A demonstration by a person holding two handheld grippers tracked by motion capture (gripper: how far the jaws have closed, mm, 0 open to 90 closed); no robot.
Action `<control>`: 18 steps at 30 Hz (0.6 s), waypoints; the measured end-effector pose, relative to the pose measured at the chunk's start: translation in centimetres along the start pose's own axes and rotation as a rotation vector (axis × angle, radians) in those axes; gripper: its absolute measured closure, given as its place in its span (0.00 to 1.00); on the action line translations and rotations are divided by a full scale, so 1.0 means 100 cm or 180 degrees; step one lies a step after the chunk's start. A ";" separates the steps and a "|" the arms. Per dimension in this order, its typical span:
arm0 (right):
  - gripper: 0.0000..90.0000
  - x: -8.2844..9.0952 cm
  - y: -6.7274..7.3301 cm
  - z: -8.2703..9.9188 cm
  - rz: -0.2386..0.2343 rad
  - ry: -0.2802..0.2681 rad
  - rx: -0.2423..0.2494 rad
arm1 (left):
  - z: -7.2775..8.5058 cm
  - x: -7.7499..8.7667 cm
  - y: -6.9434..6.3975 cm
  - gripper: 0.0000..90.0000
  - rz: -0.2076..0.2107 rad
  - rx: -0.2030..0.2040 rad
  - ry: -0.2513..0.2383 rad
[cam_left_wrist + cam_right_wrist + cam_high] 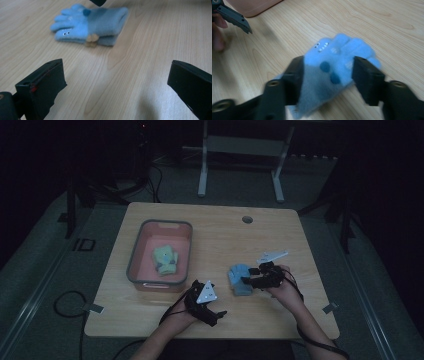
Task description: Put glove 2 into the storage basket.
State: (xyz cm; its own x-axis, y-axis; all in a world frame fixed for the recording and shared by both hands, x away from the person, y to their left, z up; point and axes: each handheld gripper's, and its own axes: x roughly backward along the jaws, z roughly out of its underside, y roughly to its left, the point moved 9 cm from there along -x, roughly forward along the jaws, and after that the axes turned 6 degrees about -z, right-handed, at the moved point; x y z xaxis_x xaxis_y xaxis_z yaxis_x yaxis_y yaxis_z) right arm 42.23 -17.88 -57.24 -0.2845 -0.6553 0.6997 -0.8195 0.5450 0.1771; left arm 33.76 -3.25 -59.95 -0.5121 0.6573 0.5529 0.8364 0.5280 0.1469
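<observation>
On the left of the surface (150, 305) sits a pink bin (136, 255) with a pair of green gloves (165, 258) already lying in it, so that part looks done. Next along, the left hand-held gripper (216, 315) rests on the wood with its jaws wide apart and empty. Right of it the blue glove pair (239, 279) lies stacked flat on the surface, well short of the bin. The right hand-held gripper (328, 72) straddles the cuff end, jaws apart around the fleece, seemingly not pinching. Left to do, I judge: grip the pair and carry it to the bin

Fuzzy fleece gloves (95, 25), matt wood-grain table (140, 62)
</observation>
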 end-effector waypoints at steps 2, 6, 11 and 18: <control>0.31 0.004 -0.001 0.003 -0.0037 -0.0030 -0.0012 | -0.002 0.000 -0.001 0.01 -0.0013 0.0018 0.0007; 0.19 0.009 -0.001 0.012 -0.0083 -0.0117 -0.0021 | -0.007 0.001 -0.001 0.01 -0.0003 0.0092 0.0020; 0.19 0.018 -0.010 0.027 0.0033 -0.0089 -0.0064 | -0.016 0.003 -0.007 0.01 0.0142 0.0086 0.0010; 0.18 0.039 -0.024 0.028 0.0192 -0.0300 -0.0018 | -0.020 -0.005 -0.011 0.05 0.0212 -0.0047 0.0097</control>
State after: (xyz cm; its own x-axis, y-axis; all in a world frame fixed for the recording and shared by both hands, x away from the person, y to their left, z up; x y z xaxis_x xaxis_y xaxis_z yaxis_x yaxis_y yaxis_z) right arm 41.72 -23.19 -56.89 -0.3790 -0.6674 0.6411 -0.7967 0.5877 0.1408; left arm 33.46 -5.20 -58.72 -0.4493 0.6739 0.5865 0.8713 0.4755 0.1211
